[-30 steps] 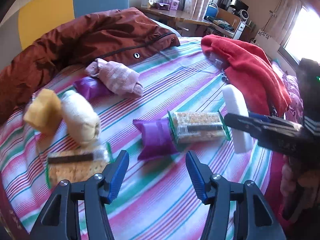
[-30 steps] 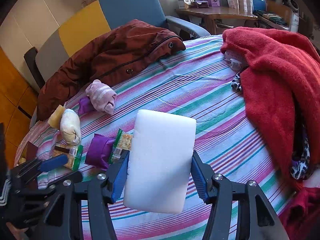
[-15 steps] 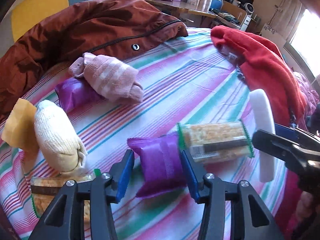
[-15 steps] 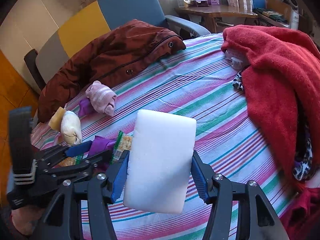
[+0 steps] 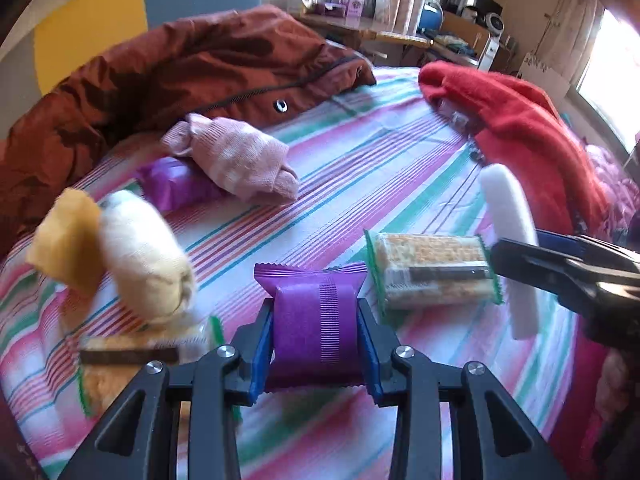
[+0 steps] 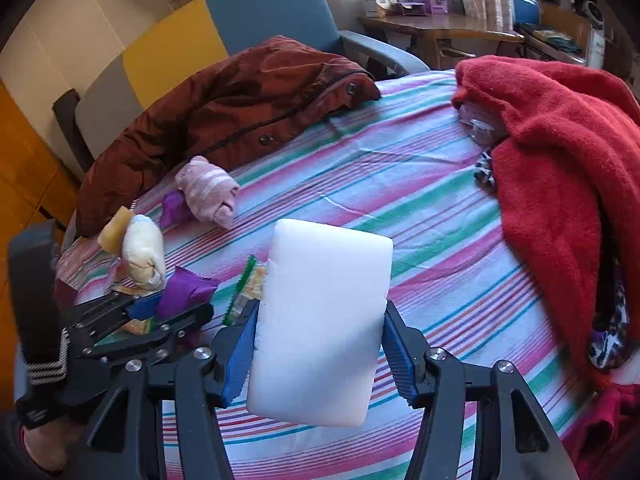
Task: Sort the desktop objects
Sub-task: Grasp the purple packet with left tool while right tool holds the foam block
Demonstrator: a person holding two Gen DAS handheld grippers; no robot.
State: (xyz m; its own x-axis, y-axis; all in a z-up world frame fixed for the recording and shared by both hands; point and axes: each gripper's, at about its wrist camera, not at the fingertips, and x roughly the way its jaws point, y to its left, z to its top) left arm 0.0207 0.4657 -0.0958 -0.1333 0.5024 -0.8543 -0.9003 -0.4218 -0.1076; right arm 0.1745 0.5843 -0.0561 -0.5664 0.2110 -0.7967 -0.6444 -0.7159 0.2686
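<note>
My left gripper (image 5: pixel 316 344) is shut on a purple snack packet (image 5: pixel 314 320) lying on the striped cloth (image 5: pixel 360 168). My right gripper (image 6: pixel 320 344) is shut on a white sponge block (image 6: pixel 320 316), held above the cloth; it shows in the left wrist view (image 5: pixel 508 236) at the right. A cracker pack (image 5: pixel 432 276) lies just right of the purple packet. Another cracker pack (image 5: pixel 132 360) lies at lower left under a cream sock roll (image 5: pixel 144 256) and a yellow sponge (image 5: pixel 64 236). A pink sock roll (image 5: pixel 240 160) rests on a second purple packet (image 5: pixel 176 184).
A brown jacket (image 5: pixel 180 76) covers the far left of the cloth. A red towel (image 5: pixel 516 128) is heaped along the right side. A blue and yellow chair (image 6: pixel 224 28) stands behind, and a wooden desk (image 6: pixel 440 28) with boxes is farther back.
My left gripper moved forward over the purple packet and closed on it. My right gripper kept hold of the white sponge and barely moved.
</note>
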